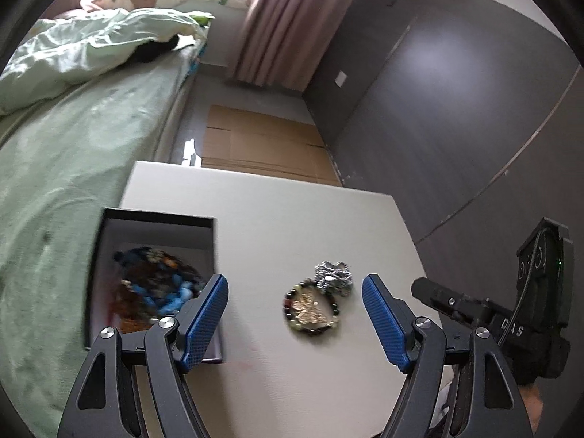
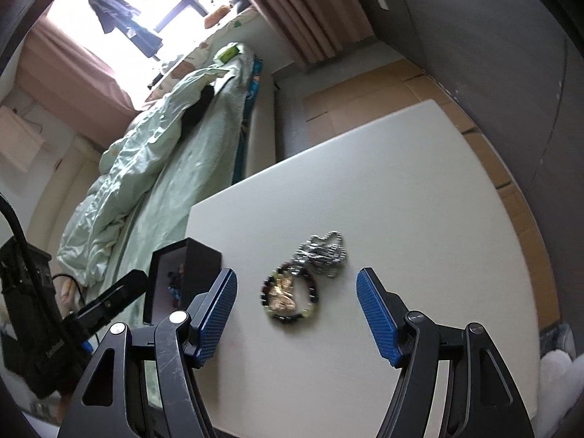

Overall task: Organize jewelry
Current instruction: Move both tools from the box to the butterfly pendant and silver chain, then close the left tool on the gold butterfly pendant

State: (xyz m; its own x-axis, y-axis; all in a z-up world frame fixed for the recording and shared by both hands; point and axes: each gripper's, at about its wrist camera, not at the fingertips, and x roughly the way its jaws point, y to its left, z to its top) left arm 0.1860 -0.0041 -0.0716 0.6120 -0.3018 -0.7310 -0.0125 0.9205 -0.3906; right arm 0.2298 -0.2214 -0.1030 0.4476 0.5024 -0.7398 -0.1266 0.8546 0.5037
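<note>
Left gripper and right gripper, each with jaws spread wide and nothing between the blue pads, both hanging above the white table. Below them, near the table's middle, lie a beaded bracelet ringing a gold piece and, touching it, a silver chain. At the table's left edge stands a black box (already holding blue and brown beads). Beyond that edge, a green-sheeted bed.

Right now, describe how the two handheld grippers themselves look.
Both match: the left gripper and right gripper have black linkage arms with silver pivot bolts and blue cross-hatched fingers. Seen from the left camera, the right unit's black body bears white lettering, a thin cable and a small green light.
</note>
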